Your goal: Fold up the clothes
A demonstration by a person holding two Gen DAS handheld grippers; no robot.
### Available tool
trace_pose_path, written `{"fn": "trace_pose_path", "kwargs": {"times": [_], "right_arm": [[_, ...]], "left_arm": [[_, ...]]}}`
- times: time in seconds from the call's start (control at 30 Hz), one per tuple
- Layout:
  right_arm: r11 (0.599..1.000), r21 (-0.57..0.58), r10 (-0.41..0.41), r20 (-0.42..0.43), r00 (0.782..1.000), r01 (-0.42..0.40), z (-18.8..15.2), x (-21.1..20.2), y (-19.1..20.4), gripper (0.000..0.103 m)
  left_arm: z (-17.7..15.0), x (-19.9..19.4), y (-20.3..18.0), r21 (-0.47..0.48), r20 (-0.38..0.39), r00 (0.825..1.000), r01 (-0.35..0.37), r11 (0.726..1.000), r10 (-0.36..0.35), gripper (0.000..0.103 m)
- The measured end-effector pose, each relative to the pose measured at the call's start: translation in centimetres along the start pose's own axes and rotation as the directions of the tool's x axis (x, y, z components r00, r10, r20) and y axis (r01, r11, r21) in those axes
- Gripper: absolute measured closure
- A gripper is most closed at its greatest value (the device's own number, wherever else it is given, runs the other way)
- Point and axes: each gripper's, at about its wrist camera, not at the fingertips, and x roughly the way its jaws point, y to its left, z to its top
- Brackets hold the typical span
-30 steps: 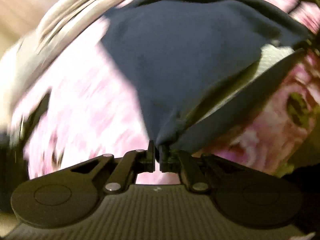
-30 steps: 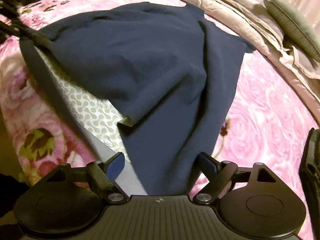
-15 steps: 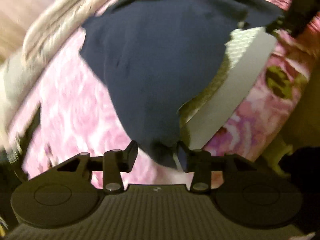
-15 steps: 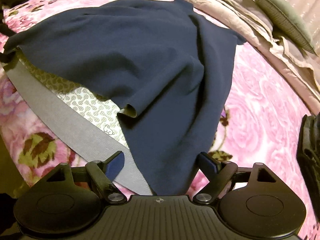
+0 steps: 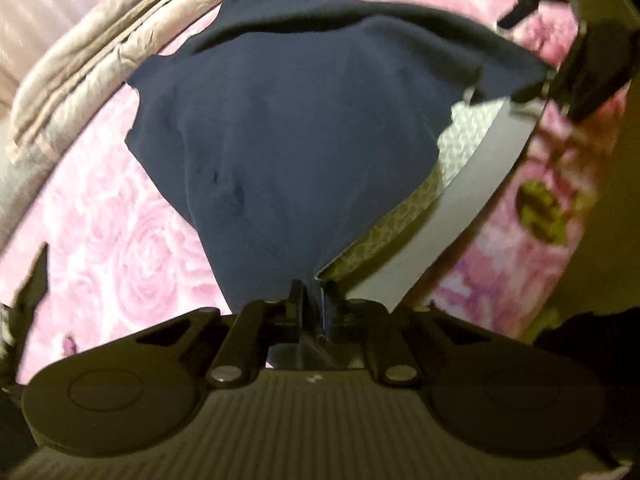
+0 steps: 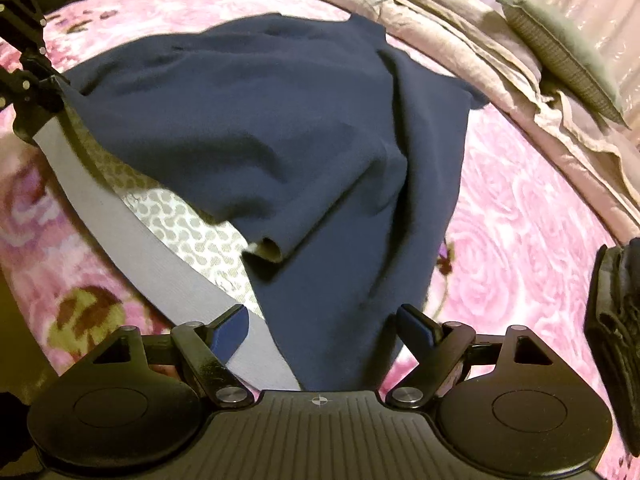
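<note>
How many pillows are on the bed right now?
1. A single olive-grey pillow lies at the far right of the right wrist view, on the rumpled beige bedding beyond the navy garment. Others may lie outside the frame.

Garment [image 6: 280, 128] on bedspread [image 6: 520, 220]; quilt [image 6: 460, 40] behind, clothes stack [image 6: 616, 320] right.

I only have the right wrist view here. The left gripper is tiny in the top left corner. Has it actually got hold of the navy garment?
Observer: Yes. In the left wrist view the left gripper has its jaws shut on the navy garment, at the end of its grey waistband.
Operator: Does the waistband hang slack from there?
Observer: It looks drawn out, not slack. It runs from those jaws up to the right gripper, though that far end is blurred.
</note>
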Motion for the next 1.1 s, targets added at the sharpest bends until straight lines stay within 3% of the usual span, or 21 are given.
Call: {"fn": "trace_pose_path", "kwargs": {"times": [0.1,0.2,0.43,0.53,0.57,0.63,0.7,0.83,0.93,0.97,1.07,1.1], "right_arm": [[1.0,0.013,0.022,0.034,0.999,-0.023,0.8,-0.4,0.5,0.019],[0.999,0.034,0.031,0.056,0.998,-0.032,2.0,0.0,0.5,0.019],[0.995,0.084,0.048,0.107,0.993,-0.057,4.6,0.8,0.7,0.019],[0.992,0.104,0.054,0.129,0.99,-0.068,5.8,1.1,0.7,0.02],[0.991,0.111,0.056,0.136,0.989,-0.071,6.2,1.2,0.7,0.024],[0.987,0.131,0.072,0.14,0.988,-0.091,6.7,1.1,0.1,0.074],[0.985,0.145,0.073,0.135,0.988,-0.093,7.0,0.7,-0.6,0.092],[0.982,0.162,0.072,0.129,0.989,-0.092,7.3,0.0,-1.6,0.093],[0.983,0.156,0.074,0.126,0.989,-0.093,6.9,-0.3,-1.6,0.093],[0.984,0.15,0.077,0.127,0.989,-0.095,6.6,-0.5,-1.3,0.093],[0.986,0.129,0.085,0.128,0.988,-0.102,5.7,-1.0,-0.3,0.092],[0.987,0.123,0.088,0.128,0.988,-0.104,5.4,-1.1,0.0,0.084]], "left_arm": [[0.2,-1.2,1.8,-0.071,0.038,0.994,0.108,0.992,-0.105,0.097],[0.3,-2.3,2.8,-0.107,0.058,0.99,0.137,0.985,-0.131,0.097],[0.3,-2.4,1.9,-0.045,0.066,0.992,0.114,0.992,-0.111,0.097],[0.3,-2.2,0.9,-0.007,0.048,0.996,0.079,0.997,-0.078,0.087],[0.2,-2.2,0.4,0.01,0.045,0.997,0.068,0.998,-0.068,0.085],[0.3,-2.1,0.0,0.035,0.046,0.997,0.062,0.997,-0.064,0.083],[0.5,-2.1,-0.5,0.056,0.05,0.997,0.055,0.997,-0.058,0.074],[0.9,-0.6,-2.1,0.144,0.036,0.999,0.005,0.99,-0.01,0.065],[0.7,1.2,-3.0,0.245,0.024,0.999,-0.049,0.968,0.045,0.066],[0.7,1.6,-2.9,0.26,0.016,0.998,-0.058,0.964,0.056,0.069],[0.5,1.8,-2.6,0.297,0.009,0.997,-0.074,0.952,0.074,0.094],[0.5,1.5,-2.4,0.295,0.015,0.997,-0.076,0.953,0.075,0.096]]}}
